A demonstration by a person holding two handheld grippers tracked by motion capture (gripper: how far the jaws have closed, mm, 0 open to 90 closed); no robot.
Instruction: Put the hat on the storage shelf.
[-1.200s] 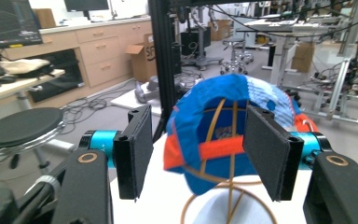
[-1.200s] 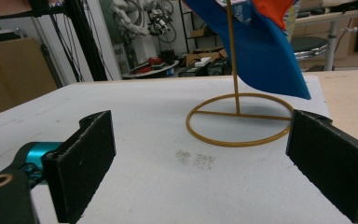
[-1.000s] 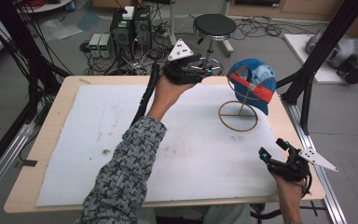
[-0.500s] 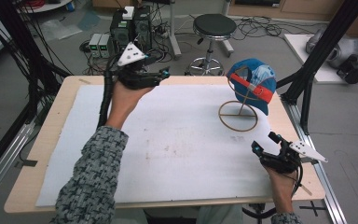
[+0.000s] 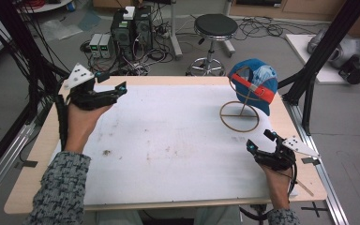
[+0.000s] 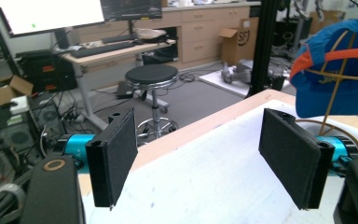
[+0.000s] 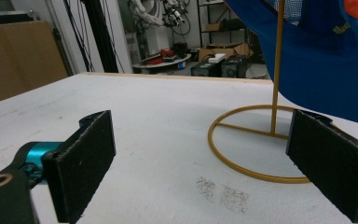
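Your right gripper view is cutting off the blue cap (image 7: 326, 60) at the top and right edges, and its gold stand's ring (image 7: 256, 149) is passing behind the right jaw.

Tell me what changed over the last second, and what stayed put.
The left gripper swung from beside the blue cap across the far edge to the table's far left corner. The right gripper eased forward toward the wire stand. Both jaws are open and hold nothing. Cap and stand did not move.

Cardboard box (image 6: 233, 41) beyond the desk's far edge: dark mark, possibly "SF". Cap (image 6: 335, 74) lettering too small to read.
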